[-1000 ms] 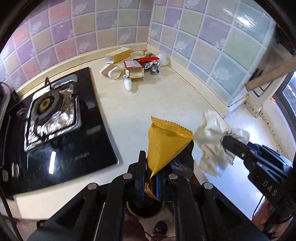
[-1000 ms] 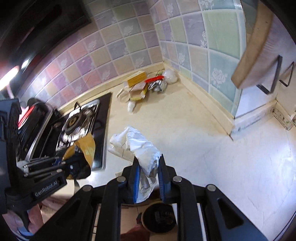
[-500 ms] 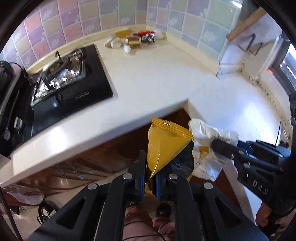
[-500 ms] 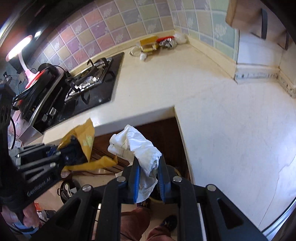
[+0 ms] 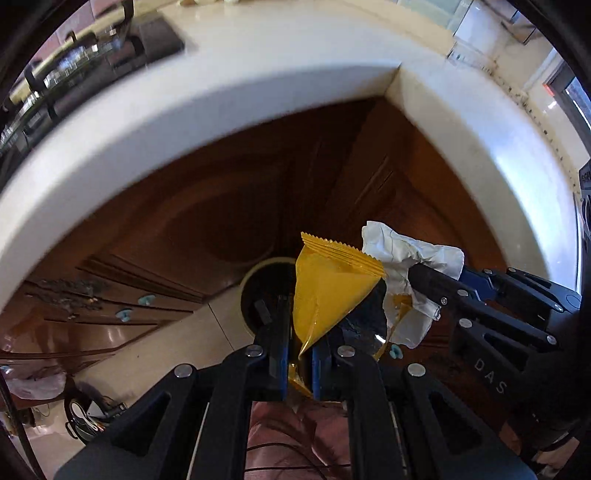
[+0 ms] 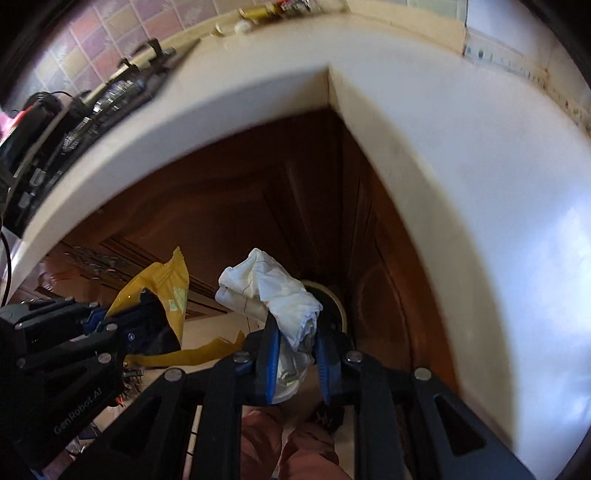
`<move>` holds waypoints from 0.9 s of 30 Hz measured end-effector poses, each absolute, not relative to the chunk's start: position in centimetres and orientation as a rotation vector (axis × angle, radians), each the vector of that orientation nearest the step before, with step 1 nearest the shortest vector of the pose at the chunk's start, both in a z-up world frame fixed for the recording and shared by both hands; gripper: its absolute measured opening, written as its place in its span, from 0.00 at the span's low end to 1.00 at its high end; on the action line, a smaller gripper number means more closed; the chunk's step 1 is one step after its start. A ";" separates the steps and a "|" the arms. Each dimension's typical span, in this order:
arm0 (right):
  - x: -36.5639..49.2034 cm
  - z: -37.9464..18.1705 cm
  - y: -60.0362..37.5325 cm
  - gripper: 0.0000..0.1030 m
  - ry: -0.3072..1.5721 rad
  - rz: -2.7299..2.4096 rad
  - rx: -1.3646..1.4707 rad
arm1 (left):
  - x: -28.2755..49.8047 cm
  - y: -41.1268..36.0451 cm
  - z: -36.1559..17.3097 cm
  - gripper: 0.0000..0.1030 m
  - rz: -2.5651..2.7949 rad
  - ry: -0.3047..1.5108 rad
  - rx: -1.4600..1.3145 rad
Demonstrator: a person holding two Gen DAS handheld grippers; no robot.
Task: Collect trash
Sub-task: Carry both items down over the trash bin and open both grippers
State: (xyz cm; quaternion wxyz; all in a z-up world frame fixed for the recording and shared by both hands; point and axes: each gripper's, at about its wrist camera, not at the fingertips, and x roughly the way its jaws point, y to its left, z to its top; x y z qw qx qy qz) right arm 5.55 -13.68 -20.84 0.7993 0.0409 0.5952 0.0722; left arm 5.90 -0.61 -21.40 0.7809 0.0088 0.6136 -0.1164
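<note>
Left gripper (image 5: 299, 354) clamped tight on a yellow snack wrapper (image 5: 328, 291), pinched near its lower corner, serrated top edge standing up and away from the jaws. Right gripper (image 6: 295, 354) closed narrowly around a crumpled white paper wad (image 6: 273, 291), most of the wad bulging out above the fingertips. Both pointing steeply down, side by side, past the near edge of the pale countertop (image 5: 207, 74) and in front of the dark wooden cabinet doors (image 5: 229, 192). Wrapper and wad nearly touching in the left wrist view, the wad just right of the wrapper.

Directly below, on the tiled floor (image 5: 177, 347): a round dark bin (image 5: 258, 291) with a pale rim, partly hidden behind the wrapper in the left view and behind the paper wad in the right view (image 6: 338, 306). Neither piece of trash in the bin; both held in the air above it.

Far back on the counter, a black gas hob (image 6: 110, 88) at left and a small heap of remaining litter (image 6: 280, 7) against the tiled wall (image 6: 122, 33), blurred. At the bottom edge, reddish trouser legs (image 6: 288, 450) of the person.
</note>
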 end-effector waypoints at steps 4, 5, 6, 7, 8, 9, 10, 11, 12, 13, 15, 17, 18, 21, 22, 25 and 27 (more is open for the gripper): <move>5.5 -25.0 -12.5 0.17 1.338 0.105 0.077 | 6.2 0.2 -26.6 0.08 -0.256 1.368 0.022; 5.4 -26.0 -12.3 0.17 1.350 0.095 0.071 | 6.4 0.4 -27.7 0.08 -0.255 1.380 0.020; 5.4 -26.9 -12.1 0.17 1.358 0.086 0.067 | 6.6 0.6 -29.0 0.08 -0.253 1.395 0.015; 5.4 -27.8 -12.0 0.17 1.369 0.077 0.062 | 6.8 0.9 -30.4 0.08 -0.250 1.411 0.008; 5.4 -28.6 -11.9 0.17 1.379 0.069 0.060 | 7.0 1.0 -31.3 0.08 -0.251 1.420 0.003; 5.4 -29.6 -11.9 0.17 1.389 0.058 0.062 | 7.3 1.3 -32.6 0.08 -0.248 1.431 0.001; 5.5 -30.6 -11.9 0.18 1.396 0.046 0.068 | 7.5 1.4 -33.6 0.08 -0.247 1.441 0.000; 5.6 -31.7 -11.9 0.18 1.406 0.030 0.072 | 7.7 1.5 -34.7 0.08 -0.248 1.453 -0.003; 5.7 -32.8 -11.9 0.18 1.410 0.012 0.074 | 8.0 1.6 -35.8 0.08 -0.252 1.463 -0.007; 5.8 -33.7 -12.0 0.18 1.408 -0.006 0.085 | 8.2 1.6 -36.6 0.08 -0.254 1.469 -0.007; 6.1 -35.5 -12.3 0.18 1.415 -0.039 0.115 | 8.8 1.4 -38.4 0.08 -0.264 1.478 0.005; 6.4 -37.8 -12.7 0.18 1.431 -0.070 0.151 | 9.5 1.3 -40.2 0.08 -0.275 1.486 0.018; 6.4 -38.7 -13.0 0.18 1.441 -0.081 0.159 | 9.8 1.3 -40.8 0.08 -0.279 1.488 0.023; 6.6 -41.4 -13.3 0.19 1.456 -0.093 0.169 | 10.6 1.0 -42.8 0.10 -0.290 1.492 0.045; 6.6 -42.0 -13.2 0.19 1.458 -0.094 0.168 | 10.8 0.9 -43.5 0.11 -0.290 1.493 0.049; 7.4 -43.7 -13.3 0.20 1.468 -0.102 0.180 | 11.1 1.2 -44.9 0.13 -0.291 1.496 0.054; 7.4 -44.9 -13.5 0.20 1.484 -0.109 0.194 | 11.4 1.3 -45.8 0.15 -0.296 1.503 0.057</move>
